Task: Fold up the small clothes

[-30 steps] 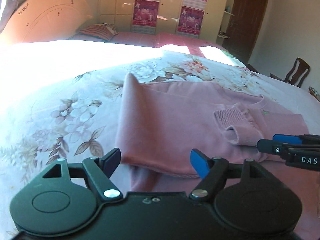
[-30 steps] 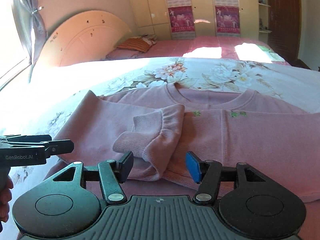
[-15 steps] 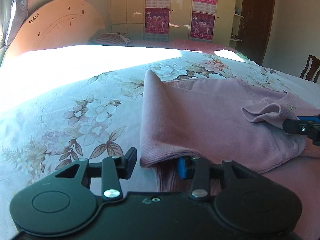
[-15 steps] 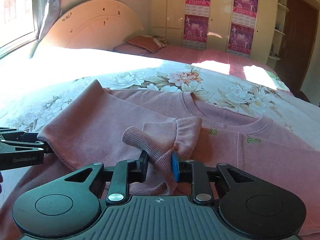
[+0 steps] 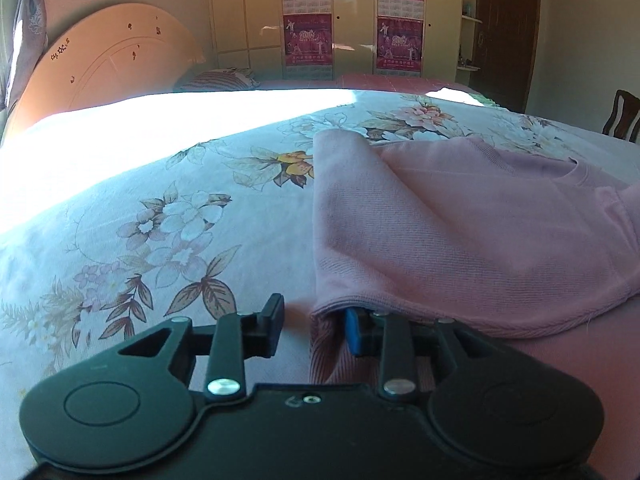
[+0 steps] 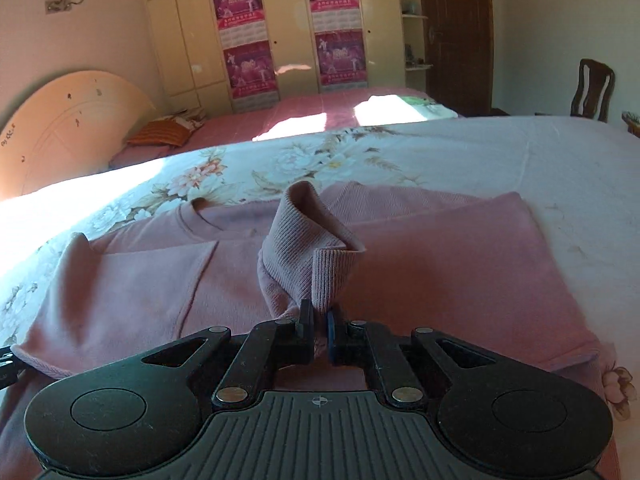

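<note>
A pink sweater (image 5: 460, 232) lies on the floral bedsheet (image 5: 160, 220), its left side folded over the body. My left gripper (image 5: 314, 326) sits low at the near corner of that fold. Its jaws are closing with the fold's hem between them. The blue pad is tucked under the hem, and the black finger (image 5: 272, 320) stands a little clear of the cloth. In the right wrist view my right gripper (image 6: 319, 328) is shut on the ribbed sleeve cuff (image 6: 304, 252), which stands up in a loop above the sweater's body (image 6: 440, 272).
The bedsheet (image 6: 540, 160) spreads wide to the left and right of the sweater. A rounded headboard (image 5: 112, 64) leans at the far left. Behind are a second bed with a pink cover (image 6: 320, 112), a wardrobe with posters (image 6: 280, 40) and a wooden chair (image 6: 592, 88).
My right gripper closed on the sleeve cuff and drew it up and rightward across the sweater. My left gripper's jaws narrowed around the fold's near hem and sank slightly.
</note>
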The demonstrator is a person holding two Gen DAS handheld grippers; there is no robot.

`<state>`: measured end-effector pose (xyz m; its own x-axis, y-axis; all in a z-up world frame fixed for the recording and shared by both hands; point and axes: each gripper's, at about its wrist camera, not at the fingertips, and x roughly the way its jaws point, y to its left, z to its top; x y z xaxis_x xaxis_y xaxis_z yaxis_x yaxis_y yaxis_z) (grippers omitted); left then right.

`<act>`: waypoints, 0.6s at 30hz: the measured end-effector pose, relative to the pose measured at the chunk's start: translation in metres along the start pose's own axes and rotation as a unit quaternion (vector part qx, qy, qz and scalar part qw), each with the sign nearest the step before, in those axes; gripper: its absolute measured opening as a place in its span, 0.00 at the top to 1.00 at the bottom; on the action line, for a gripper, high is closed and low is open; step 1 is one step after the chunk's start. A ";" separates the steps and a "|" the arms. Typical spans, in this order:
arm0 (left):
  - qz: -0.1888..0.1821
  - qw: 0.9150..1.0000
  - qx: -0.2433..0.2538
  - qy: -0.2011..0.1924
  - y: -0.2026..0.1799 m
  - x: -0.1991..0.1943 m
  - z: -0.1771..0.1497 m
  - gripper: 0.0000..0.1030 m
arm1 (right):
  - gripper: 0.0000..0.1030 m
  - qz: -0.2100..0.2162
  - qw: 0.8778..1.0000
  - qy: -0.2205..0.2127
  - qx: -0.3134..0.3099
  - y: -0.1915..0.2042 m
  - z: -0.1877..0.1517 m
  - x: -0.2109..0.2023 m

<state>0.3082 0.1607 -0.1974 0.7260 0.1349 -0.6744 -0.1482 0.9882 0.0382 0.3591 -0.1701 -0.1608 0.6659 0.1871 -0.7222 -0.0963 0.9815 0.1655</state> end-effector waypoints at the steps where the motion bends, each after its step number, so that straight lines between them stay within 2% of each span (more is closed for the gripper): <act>1: -0.003 1.000 -0.006 0.000 0.001 0.000 0.001 0.78 | 0.95 0.005 1.000 0.007 0.001 -0.002 -0.001 0.000; 2: -0.007 1.000 -0.011 0.000 0.003 -0.001 0.002 0.80 | 0.95 0.005 1.000 -0.002 0.009 -0.006 0.001 -0.005; 3: -0.008 1.000 -0.013 -0.003 0.004 -0.002 0.002 0.83 | 0.89 0.012 1.000 -0.008 0.022 -0.011 0.003 -0.009; 4: -0.008 1.000 -0.012 -0.007 0.005 -0.004 0.001 0.86 | 0.68 0.014 0.999 -0.014 0.033 -0.015 0.004 -0.013; 5: -0.010 1.000 -0.010 -0.009 0.005 -0.005 0.000 0.87 | 0.52 0.016 0.999 -0.024 0.040 -0.019 0.005 -0.018; 6: -0.010 1.000 -0.009 -0.011 0.006 -0.009 -0.001 0.89 | 0.26 0.017 0.998 -0.031 0.042 -0.022 0.007 -0.020; 7: -0.008 1.000 -0.011 -0.014 0.008 -0.011 -0.003 0.88 | 0.23 0.023 0.998 -0.036 0.044 -0.025 0.009 -0.022; 9: -0.008 1.000 -0.018 -0.011 0.012 -0.014 -0.008 0.88 | 0.23 0.031 0.997 -0.030 0.059 -0.031 0.014 -0.018; 13: -0.005 1.000 -0.014 -0.005 0.012 -0.015 -0.011 0.89 | 0.24 0.017 0.996 -0.011 0.092 -0.044 0.015 -0.010; 14: -0.005 1.000 -0.014 -0.004 0.011 -0.015 -0.011 0.89 | 0.30 0.020 0.995 -0.005 0.095 -0.045 0.013 -0.010; 15: -0.005 1.000 -0.015 -0.003 0.011 -0.015 -0.010 0.89 | 0.58 0.032 0.995 0.007 0.098 -0.045 0.008 -0.009; 16: -0.005 1.000 -0.016 -0.002 0.011 -0.015 -0.010 0.89 | 0.70 0.036 0.994 0.016 0.099 -0.044 0.005 -0.008; 18: -0.007 1.000 -0.017 0.000 0.011 -0.014 -0.009 0.89 | 0.70 0.037 0.995 0.020 0.090 -0.043 0.002 -0.010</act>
<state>0.2903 0.1691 -0.1941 0.7274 0.1215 -0.6754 -0.1612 0.9869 0.0040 0.3581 -0.2146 -0.1598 0.6308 0.2642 -0.7296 -0.0079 0.9424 0.3344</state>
